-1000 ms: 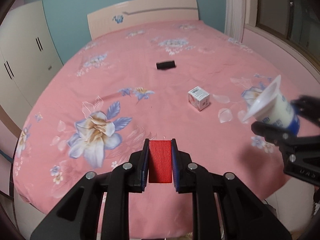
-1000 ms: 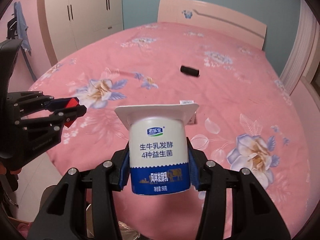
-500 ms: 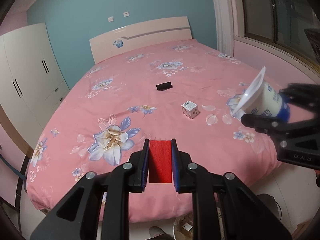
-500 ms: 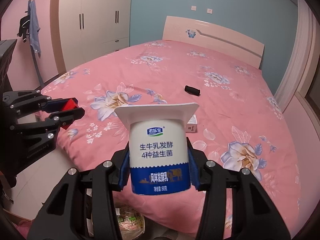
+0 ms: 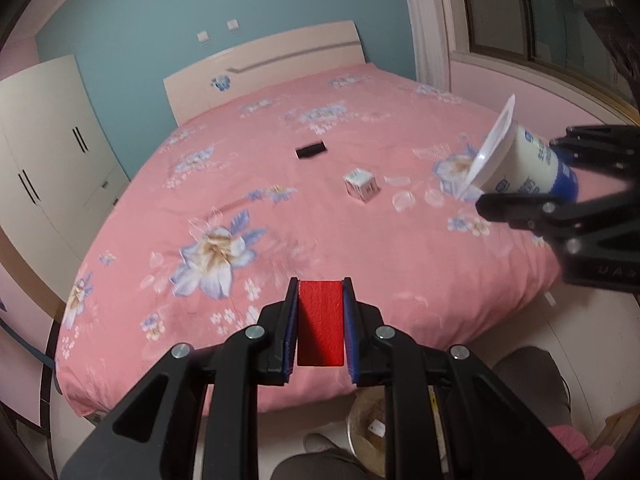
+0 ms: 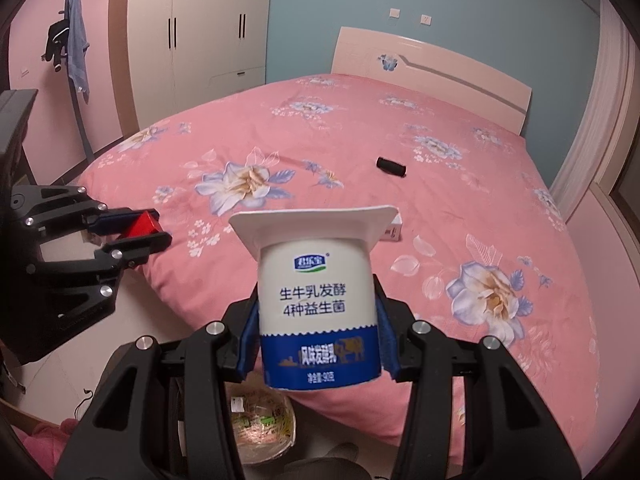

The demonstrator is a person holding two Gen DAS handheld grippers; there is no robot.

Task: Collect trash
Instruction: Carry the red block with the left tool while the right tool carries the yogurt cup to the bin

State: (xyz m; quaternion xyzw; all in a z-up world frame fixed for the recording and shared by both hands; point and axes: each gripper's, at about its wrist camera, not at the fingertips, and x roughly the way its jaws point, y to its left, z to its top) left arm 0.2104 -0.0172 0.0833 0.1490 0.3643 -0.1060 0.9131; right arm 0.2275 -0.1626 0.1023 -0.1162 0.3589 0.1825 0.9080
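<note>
White plastic yogurt cup with a blue band (image 6: 318,300) sits clamped by its base in the right hand-held gripper (image 6: 318,320), tilted above a clear-lined waste bin on the floor (image 6: 260,428); the left hand-held gripper (image 5: 320,320) is shut tight on a red foam block (image 5: 320,322). Released off-centre, either piece could miss the bin, and the flared cup may slip. A small white carton (image 5: 361,188) and a black roll (image 5: 310,150) remain on the pink floral bed (image 5: 360,260). Since the earlier frames both grippers have pulled back past the bed's foot, bringing the bin into view.
</note>
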